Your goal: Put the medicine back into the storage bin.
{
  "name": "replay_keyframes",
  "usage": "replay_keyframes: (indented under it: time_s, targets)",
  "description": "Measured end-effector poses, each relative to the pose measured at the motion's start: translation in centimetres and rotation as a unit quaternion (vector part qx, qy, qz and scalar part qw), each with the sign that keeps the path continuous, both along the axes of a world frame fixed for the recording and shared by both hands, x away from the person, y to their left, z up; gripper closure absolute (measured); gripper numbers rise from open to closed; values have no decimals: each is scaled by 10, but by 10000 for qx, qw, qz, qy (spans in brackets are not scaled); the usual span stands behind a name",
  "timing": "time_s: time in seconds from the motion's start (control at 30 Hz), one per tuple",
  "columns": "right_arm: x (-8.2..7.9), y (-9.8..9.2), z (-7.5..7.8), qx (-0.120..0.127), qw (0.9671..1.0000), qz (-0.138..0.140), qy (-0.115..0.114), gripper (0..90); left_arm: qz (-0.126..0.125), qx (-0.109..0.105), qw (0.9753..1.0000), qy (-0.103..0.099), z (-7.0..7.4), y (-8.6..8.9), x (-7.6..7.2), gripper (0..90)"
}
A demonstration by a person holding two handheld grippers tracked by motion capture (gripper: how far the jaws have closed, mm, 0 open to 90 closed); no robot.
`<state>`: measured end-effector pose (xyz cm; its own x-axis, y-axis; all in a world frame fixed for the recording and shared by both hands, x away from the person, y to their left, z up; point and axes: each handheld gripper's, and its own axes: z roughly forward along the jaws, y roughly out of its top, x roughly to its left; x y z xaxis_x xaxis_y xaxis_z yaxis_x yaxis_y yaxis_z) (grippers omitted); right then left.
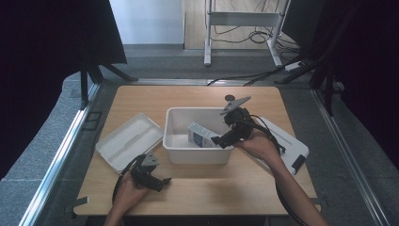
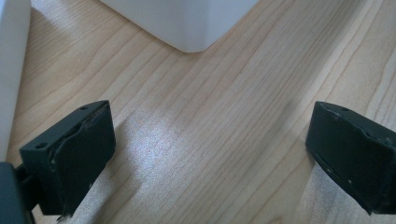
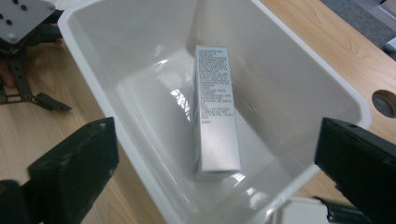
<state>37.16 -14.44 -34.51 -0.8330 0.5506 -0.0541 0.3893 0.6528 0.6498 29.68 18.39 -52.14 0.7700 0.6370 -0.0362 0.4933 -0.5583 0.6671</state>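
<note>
Tongs on the right hand (image 1: 220,140) hang released over the near right corner of the white bin (image 1: 175,141), jaws spread wide with nothing between them. Just ahead of and below those jaws, the silver box (image 3: 215,116) lies flat on the bin's floor, its long side running away from the tongs and its printed face up. My reading is that this is either the moment right after dropping the box in or the approach to lift it out; the frames alone do not settle which. To pick it up, the jaws would need to descend inside the walls and straddle the box's narrow width. Left tongs (image 1: 161,182) rest released on the tabletop (image 1: 235,179), the bin's corner beyond them.
</note>
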Motion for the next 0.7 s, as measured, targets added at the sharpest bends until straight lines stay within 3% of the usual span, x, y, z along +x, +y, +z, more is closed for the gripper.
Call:
replay_keyframes:
  time_s: [0.4, 0.7]
  targets:
    - [-26, -36, -19, 194, 9998, -70, -82, 0, 21, -3, 10000, 0, 0, 0, 0, 14]
    - [-44, -60, -54, 351, 9988, -196, -266, 0, 31, 5, 10000, 5, 0, 0, 0, 8]
